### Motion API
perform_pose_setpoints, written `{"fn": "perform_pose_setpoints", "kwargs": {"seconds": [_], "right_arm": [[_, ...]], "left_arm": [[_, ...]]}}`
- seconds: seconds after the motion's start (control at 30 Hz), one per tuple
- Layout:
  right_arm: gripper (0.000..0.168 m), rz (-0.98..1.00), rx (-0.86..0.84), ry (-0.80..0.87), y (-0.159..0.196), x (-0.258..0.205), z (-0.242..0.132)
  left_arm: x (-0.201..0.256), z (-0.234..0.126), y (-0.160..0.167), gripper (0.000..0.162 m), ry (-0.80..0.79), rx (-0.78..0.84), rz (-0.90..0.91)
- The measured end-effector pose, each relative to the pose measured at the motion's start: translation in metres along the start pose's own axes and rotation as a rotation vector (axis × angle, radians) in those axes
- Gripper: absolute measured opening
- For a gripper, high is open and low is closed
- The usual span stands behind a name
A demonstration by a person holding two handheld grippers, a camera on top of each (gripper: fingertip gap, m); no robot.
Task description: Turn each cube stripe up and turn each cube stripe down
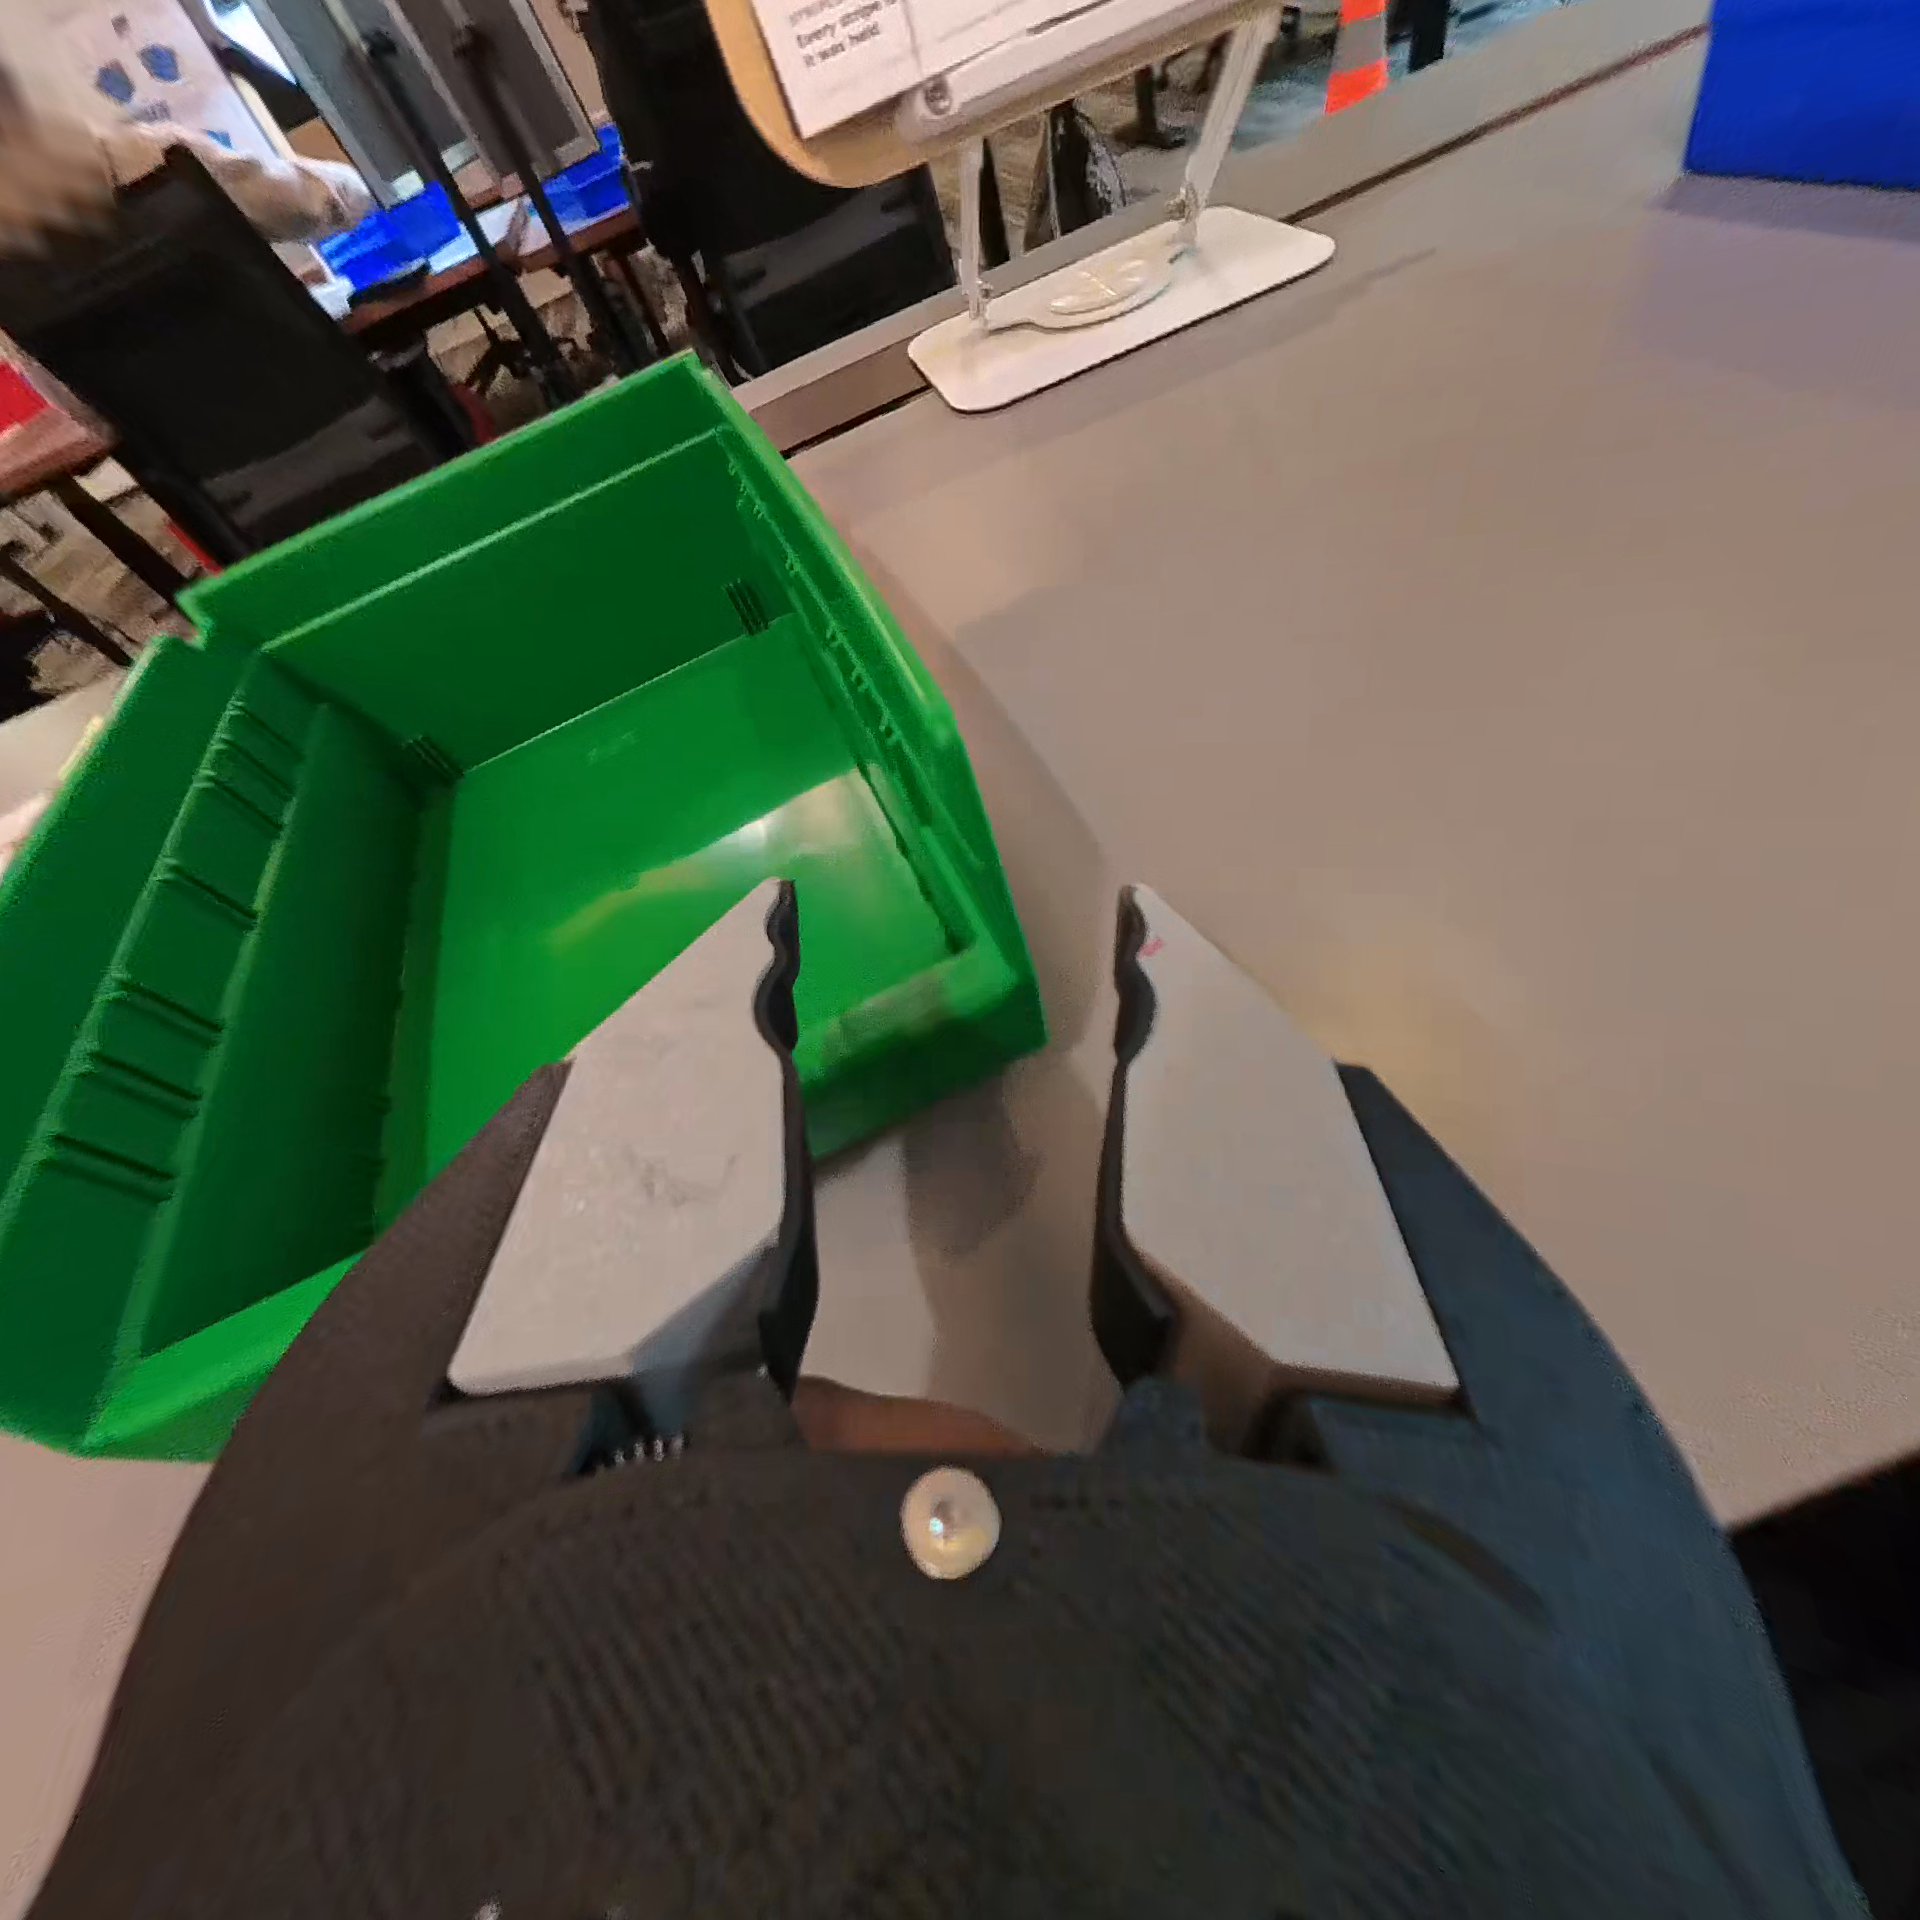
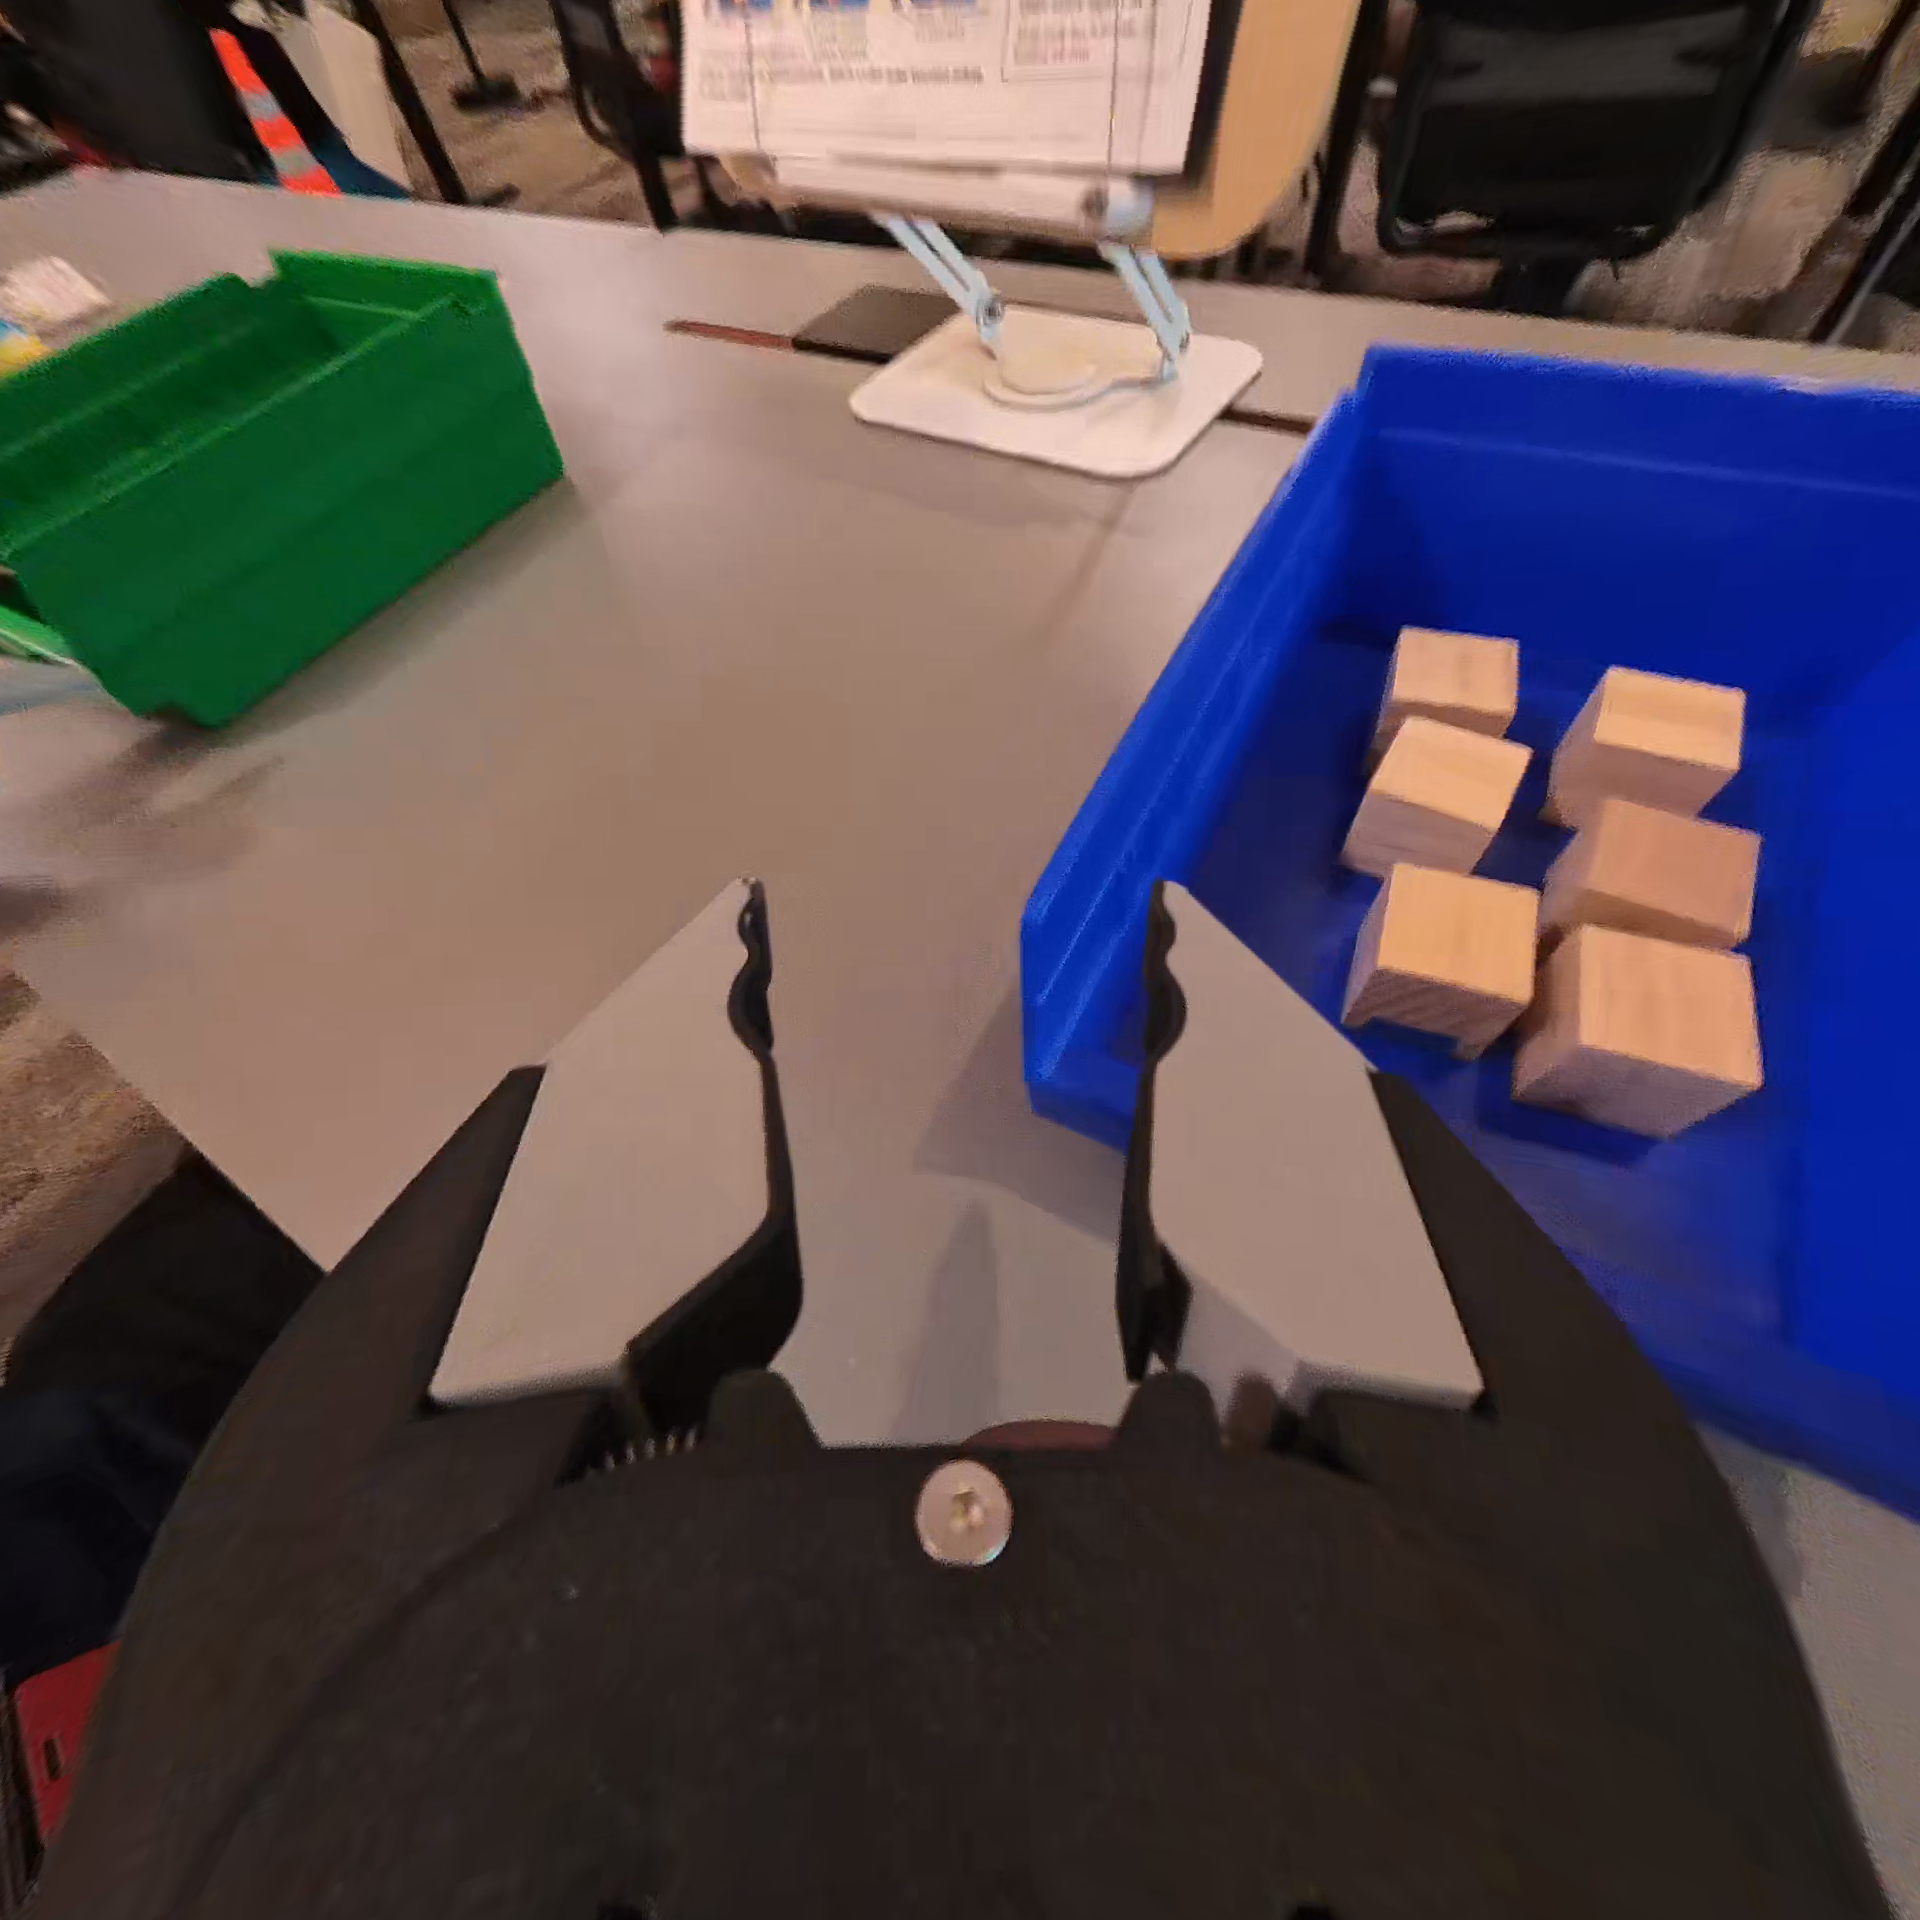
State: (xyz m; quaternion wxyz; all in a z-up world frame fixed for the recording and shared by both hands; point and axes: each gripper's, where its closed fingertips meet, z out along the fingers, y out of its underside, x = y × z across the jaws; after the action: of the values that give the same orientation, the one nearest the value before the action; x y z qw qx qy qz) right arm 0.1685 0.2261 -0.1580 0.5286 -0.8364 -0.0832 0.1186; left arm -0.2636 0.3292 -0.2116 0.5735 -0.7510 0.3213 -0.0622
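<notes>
Several plain wooden cubes (image 2: 1558,862) lie in a blue bin (image 2: 1195,790) at the right of the right wrist view; no stripe shows on their visible faces. My right gripper (image 2: 956,894) is open and empty, above the grey table just left of the blue bin's near corner. A green bin (image 1: 343,935) stands empty at the left; it also shows in the right wrist view (image 2: 260,540). My left gripper (image 1: 961,904) is open and empty, above the green bin's near right corner. A corner of the blue bin (image 1: 1808,94) shows at the top right of the left wrist view.
A white stand (image 2: 1060,400) holding a sheet of paper sits at the far edge of the grey table (image 2: 644,727), also in the left wrist view (image 1: 1122,301). Chairs and other tables stand beyond. The table's near edge (image 1: 1766,1496) is close to my left gripper.
</notes>
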Motion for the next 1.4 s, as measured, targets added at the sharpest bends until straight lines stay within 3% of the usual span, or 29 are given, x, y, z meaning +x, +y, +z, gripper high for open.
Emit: {"fn": "perform_pose_setpoints", "kwargs": {"seconds": [0.13,0.2,0.27,0.33,0.5,0.83,1.1,1.23,1.3,1.4], "right_arm": [[0.071,-0.006,-0.047,0.085,0.023,-0.009,0.029],[0.072,-0.054,-0.069,0.171,0.029,-0.001,0.049],[0.055,-0.101,-0.138,0.286,0.039,0.017,0.062],[0.011,-0.163,-0.166,0.427,0.040,0.039,0.060],[0.008,-0.199,-0.202,0.411,0.038,0.020,0.067],[0.018,-0.181,-0.193,0.245,0.017,-0.155,0.154],[0.027,-0.152,-0.167,0.009,-0.007,-0.315,0.249],[0.034,-0.183,-0.175,-0.185,-0.025,-0.393,0.290],[0.034,-0.160,-0.144,-0.258,-0.041,-0.414,0.281],[0.033,-0.261,0.018,-0.356,-0.062,-0.418,0.219]], "left_arm": [[-0.004,0.030,-0.005,0.059,-0.024,-0.024,-0.017],[-0.011,0.039,-0.007,0.024,-0.082,-0.020,0.076],[-0.023,0.042,-0.005,0.007,-0.171,-0.050,0.122],[-0.038,0.040,-0.002,0.003,-0.194,-0.051,0.101],[-0.073,0.015,-0.021,0.002,-0.161,0.082,-0.118],[-0.102,-0.051,-0.096,0.002,-0.179,0.307,-0.181],[-0.132,-0.096,-0.106,0.002,-0.266,0.387,-0.182],[-0.150,-0.112,-0.106,0.002,-0.340,0.405,-0.164],[-0.156,-0.122,-0.107,0.002,-0.358,0.425,-0.153],[-0.154,-0.138,-0.115,0.002,-0.346,0.474,-0.136]]}}
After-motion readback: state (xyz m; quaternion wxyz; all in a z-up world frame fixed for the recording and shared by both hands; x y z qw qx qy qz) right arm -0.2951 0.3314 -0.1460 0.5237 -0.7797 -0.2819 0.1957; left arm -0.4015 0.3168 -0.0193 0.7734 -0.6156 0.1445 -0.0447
